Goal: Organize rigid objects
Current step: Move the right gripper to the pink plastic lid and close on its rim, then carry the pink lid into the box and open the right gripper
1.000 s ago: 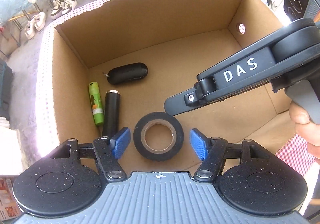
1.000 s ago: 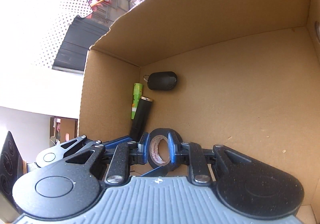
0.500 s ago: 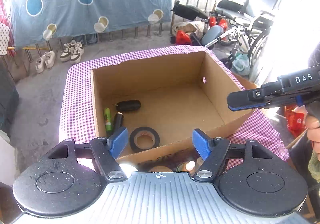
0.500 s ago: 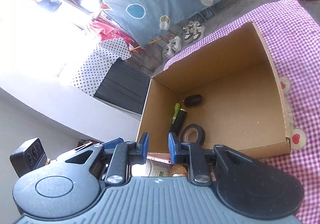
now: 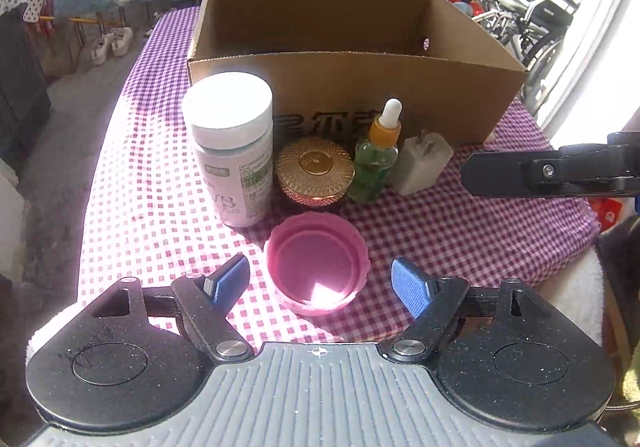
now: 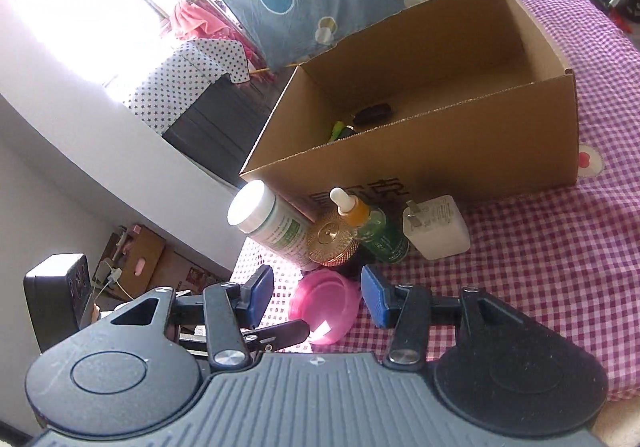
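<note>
My left gripper [image 5: 320,283] jaws are opening wide around the pink lid [image 5: 317,262], not touching it. My right gripper [image 6: 316,297] jaws are opening, empty.

Matt cardboard box [image 5: 360,95], checked cloth [image 5: 460,231], seemingly glossy plastic lid [image 5: 316,267].
</note>
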A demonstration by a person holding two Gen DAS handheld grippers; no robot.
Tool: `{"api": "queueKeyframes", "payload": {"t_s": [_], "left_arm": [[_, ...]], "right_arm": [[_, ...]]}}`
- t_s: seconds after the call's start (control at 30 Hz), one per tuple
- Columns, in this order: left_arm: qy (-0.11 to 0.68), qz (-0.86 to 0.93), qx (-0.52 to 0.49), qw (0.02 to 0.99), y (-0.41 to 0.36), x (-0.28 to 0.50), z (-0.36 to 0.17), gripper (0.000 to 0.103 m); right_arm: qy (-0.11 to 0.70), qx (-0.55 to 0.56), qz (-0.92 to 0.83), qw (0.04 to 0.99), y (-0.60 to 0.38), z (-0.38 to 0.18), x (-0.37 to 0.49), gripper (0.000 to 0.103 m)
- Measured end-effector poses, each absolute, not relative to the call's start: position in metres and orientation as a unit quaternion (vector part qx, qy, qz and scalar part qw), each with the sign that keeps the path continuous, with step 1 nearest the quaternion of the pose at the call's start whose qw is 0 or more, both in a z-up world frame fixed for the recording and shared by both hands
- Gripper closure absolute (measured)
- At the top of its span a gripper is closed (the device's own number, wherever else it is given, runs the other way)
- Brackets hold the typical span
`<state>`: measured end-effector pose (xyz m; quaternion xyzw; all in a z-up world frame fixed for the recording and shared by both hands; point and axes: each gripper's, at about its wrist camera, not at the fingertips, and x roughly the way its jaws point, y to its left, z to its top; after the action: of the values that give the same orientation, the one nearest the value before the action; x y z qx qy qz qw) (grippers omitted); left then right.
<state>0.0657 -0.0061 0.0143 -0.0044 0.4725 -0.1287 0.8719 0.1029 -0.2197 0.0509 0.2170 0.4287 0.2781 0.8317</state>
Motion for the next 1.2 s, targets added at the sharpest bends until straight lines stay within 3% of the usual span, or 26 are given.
{"api": "queueKeyframes", "payload": {"t_s": [0.13,0.4,0.73,1.2], "left_arm": [[0.478,-0.132,0.026,0.868,-0.013,0.064,0.001,0.018],[0.475,-0.116,0.061,0.87,-0.027,0.075,-0.012,0.019],[0.475,-0.117,0.06,0.87,-0.038,0.084,-0.023,0.027],[0.471,-0.127,0.05,0.872,-0.05,0.082,-0.023,0.03]], "right_arm": [[0.445,0.175,0.271,0.835,-0.2,0.034,0.105,0.052],[0.478,0.11,0.264,0.831,-0.165,0.009,0.117,0.063],[0.494,0.078,0.256,0.827,-0.155,-0.005,0.124,0.084],[0.488,0.081,0.243,0.835,-0.17,0.003,0.115,0.085]]}}
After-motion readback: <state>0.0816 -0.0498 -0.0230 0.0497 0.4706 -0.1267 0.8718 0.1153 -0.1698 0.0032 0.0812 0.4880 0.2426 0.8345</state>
